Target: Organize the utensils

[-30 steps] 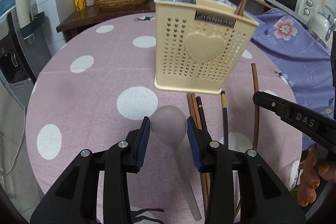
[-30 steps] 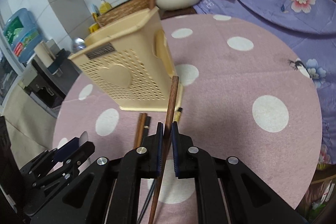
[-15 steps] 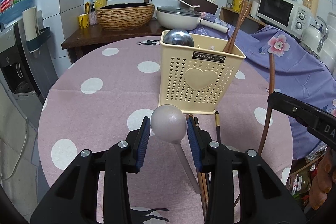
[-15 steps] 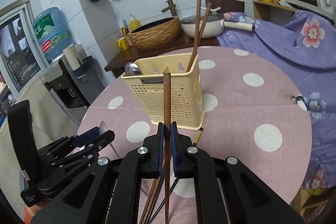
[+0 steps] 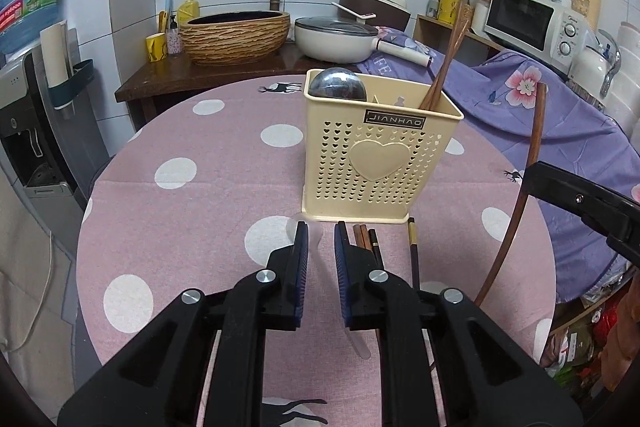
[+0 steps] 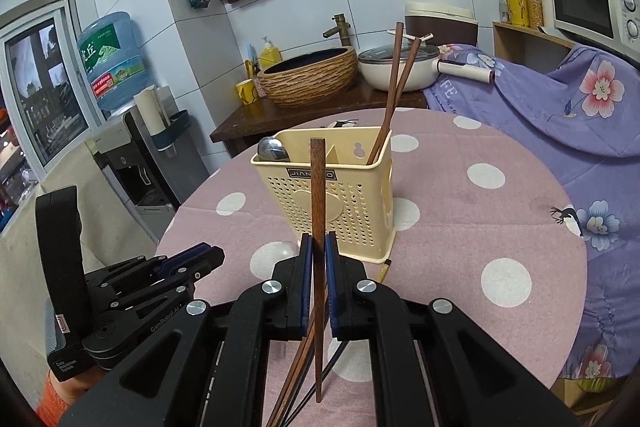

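Observation:
A cream slotted utensil holder (image 5: pixel 380 163) (image 6: pixel 344 203) stands on the pink dotted table (image 5: pixel 180 211). It holds a steel spoon (image 5: pixel 336 85) and two brown chopsticks (image 6: pixel 394 79). My left gripper (image 5: pixel 320 227) (image 6: pixel 212 257) hovers in front of the holder. Its jaws are closing on a pale translucent spoon (image 5: pixel 360 345), whose bowl shows only as a narrow sliver at the tips. My right gripper (image 6: pixel 319 239) is shut on a brown chopstick (image 6: pixel 318 187) (image 5: pixel 534 131), held upright above the table. Several loose chopsticks (image 5: pixel 366 239) lie by the holder's base.
A woven basin (image 5: pixel 240 35), a white pan (image 5: pixel 336 39) and a microwave (image 5: pixel 536 23) stand behind the table. Purple flowered cloth (image 6: pixel 560 99) covers the right side. A water dispenser (image 6: pixel 120 147) stands at the left.
Both grippers rose off the table with their loads. The left jaws narrowed sharply around the spoon, whose bowl no longer fills the gap. The right chopstick swung upright.

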